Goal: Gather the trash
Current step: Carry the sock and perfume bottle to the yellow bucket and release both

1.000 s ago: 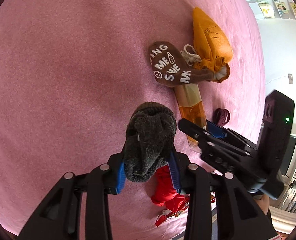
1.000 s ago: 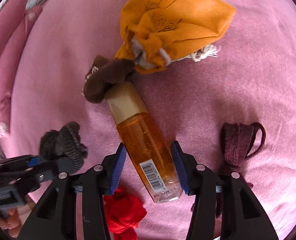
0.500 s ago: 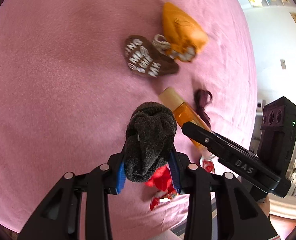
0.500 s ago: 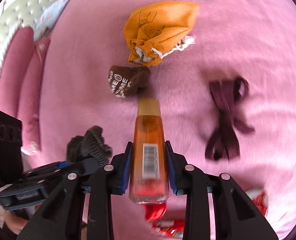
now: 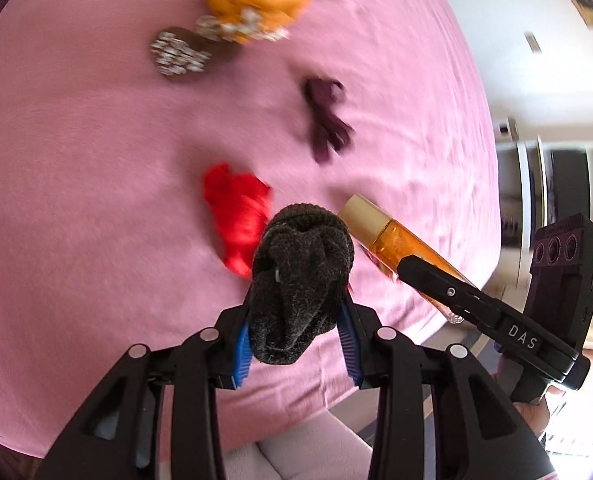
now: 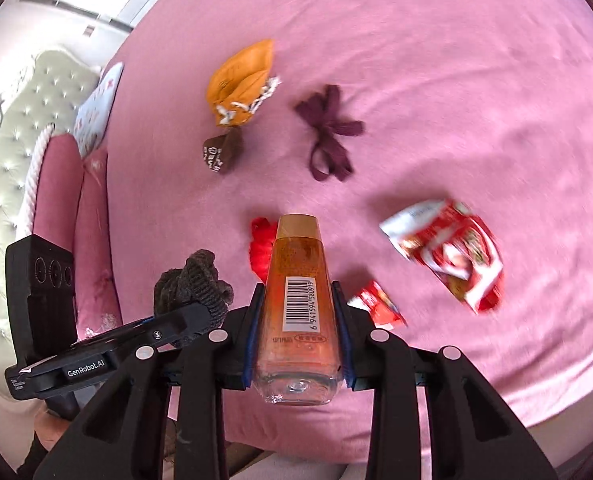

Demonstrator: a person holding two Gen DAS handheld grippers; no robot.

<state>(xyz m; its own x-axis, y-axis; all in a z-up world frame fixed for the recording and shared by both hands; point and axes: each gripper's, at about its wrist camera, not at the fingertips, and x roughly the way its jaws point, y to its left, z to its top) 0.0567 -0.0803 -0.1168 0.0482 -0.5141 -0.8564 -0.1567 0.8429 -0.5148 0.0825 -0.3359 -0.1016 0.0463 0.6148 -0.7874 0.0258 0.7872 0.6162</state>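
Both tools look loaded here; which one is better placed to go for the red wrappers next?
Neither yet. The left tool grips the dark sock, the right tool the amber bottle. Once emptied, probably right: the wrappers lie on its side.

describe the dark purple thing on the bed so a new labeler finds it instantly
Start from the pink bedspread that fills the right wrist view, and find the orange drawstring pouch near its far side. Just right of the pouch lies the dark purple ribbon, flat on the cover. It is the only piece tied into a bow with loose loops; the brown pouch nearby is a solid lump with white print.
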